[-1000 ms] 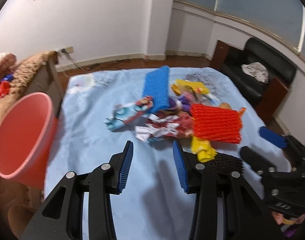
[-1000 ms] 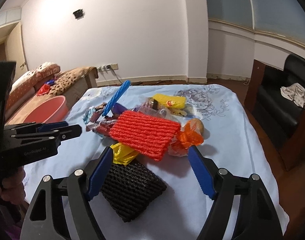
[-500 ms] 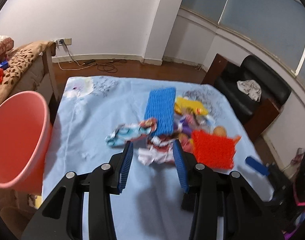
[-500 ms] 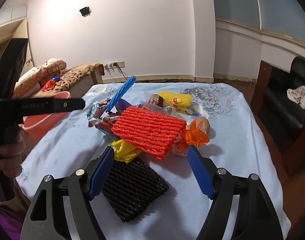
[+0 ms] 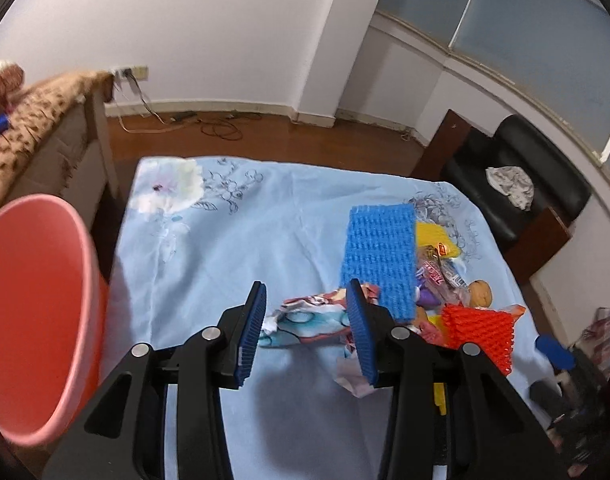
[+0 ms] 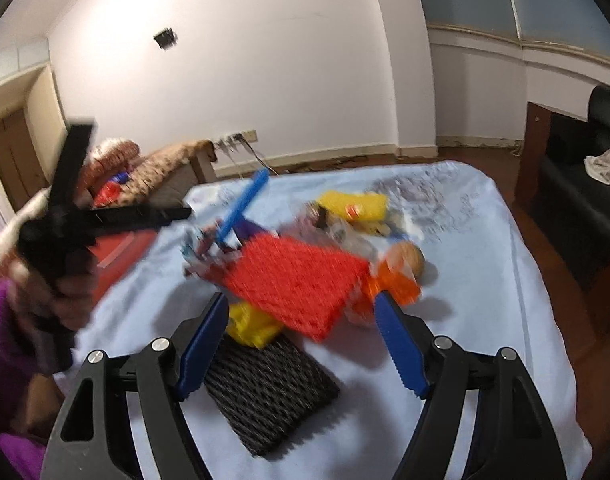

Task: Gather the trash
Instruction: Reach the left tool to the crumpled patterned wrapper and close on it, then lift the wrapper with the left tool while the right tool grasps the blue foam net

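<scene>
A heap of trash lies on the light blue tablecloth (image 5: 225, 240). My left gripper (image 5: 307, 312) is open, and a crumpled colourful wrapper (image 5: 305, 322) lies between and just beyond its pads. A blue foam net (image 5: 379, 256) leans behind it, with a red foam net (image 5: 481, 332) to the right. My right gripper (image 6: 301, 302) is open and empty, hovering over a black foam net (image 6: 265, 392), a yellow bag (image 6: 253, 324) and the red foam net (image 6: 297, 276). The pink bucket (image 5: 33, 300) stands off the table's left edge.
A yellow packet (image 6: 357, 204), an orange wrapper (image 6: 397, 288) and a round brown fruit (image 6: 411, 256) sit in the heap. A hand (image 6: 65, 296) holds the left gripper (image 6: 145, 216) at the left. A black armchair (image 5: 537, 184) stands right of the table, a sofa (image 5: 37, 120) to the left.
My left gripper rose, then swung left and forward until the colourful wrapper lies between its open fingers. The right gripper shifted only slightly and stays open.
</scene>
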`<state>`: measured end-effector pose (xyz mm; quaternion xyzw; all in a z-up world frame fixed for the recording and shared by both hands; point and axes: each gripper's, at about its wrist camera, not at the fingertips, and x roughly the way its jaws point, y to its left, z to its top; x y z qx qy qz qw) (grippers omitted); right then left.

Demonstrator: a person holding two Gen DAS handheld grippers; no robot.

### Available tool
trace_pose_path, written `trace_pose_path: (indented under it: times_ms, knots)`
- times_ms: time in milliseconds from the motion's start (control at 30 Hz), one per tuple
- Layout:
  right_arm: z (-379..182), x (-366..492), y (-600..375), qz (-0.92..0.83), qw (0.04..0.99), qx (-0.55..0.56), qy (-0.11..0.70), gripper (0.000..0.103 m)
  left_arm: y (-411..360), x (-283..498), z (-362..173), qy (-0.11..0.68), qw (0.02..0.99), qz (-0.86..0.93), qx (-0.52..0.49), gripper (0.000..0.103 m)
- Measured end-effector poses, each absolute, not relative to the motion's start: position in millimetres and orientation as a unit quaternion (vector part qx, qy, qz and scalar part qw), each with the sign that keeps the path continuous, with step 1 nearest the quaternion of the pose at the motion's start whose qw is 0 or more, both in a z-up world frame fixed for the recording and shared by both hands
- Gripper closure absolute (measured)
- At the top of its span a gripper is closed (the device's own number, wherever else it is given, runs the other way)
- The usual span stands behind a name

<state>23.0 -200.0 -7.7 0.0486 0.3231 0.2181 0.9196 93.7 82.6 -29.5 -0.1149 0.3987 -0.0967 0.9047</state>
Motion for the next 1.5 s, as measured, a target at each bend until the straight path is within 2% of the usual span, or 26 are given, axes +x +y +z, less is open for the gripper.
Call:
trace_pose_path:
  times_ms: [200, 500, 533, 567, 633, 700, 1200, 1333, 1500]
  knots:
    - [9, 42, -197, 0.231, 0.915, 0.076, 0.322, 0.029, 90, 103, -56, 0.43, 0.875, -0.168, -0.146, 0.061]
    - [4, 74, -178, 0.235, 0.899, 0.086, 0.359, 0.029, 73, 85, -68, 0.425, 0.881, -0.188, -0.094, 0.061]
    - [4, 76, -176, 0.236, 0.899, 0.085, 0.359, 0.029, 72, 83, -69, 0.423, 0.882, -0.186, -0.091, 0.063]
    - [5, 79, -172, 0.239, 0.898, 0.084, 0.359, 0.029, 69, 82, -70, 0.421, 0.884, -0.184, -0.087, 0.072]
    - [6, 83, -166, 0.239, 0.899, 0.079, 0.359, 0.029, 65, 78, -71, 0.417, 0.888, -0.178, -0.077, 0.078]
    - [6, 88, -159, 0.243, 0.897, 0.077, 0.361, 0.029, 62, 74, -71, 0.41, 0.894, -0.168, -0.07, 0.098]
    - [-9, 160, -127, 0.228, 0.878, 0.101, 0.409, 0.036, 80, 52, -57, 0.381, 0.908, -0.132, -0.112, 0.1]
    - [-21, 188, -121, 0.234, 0.85, 0.124, 0.455, 0.036, 87, 43, -50, 0.37, 0.915, -0.116, -0.115, 0.1]
    - [-36, 214, -103, 0.224, 0.831, 0.109, 0.498, 0.043, 95, 36, -41, 0.36, 0.917, -0.112, -0.128, 0.1]
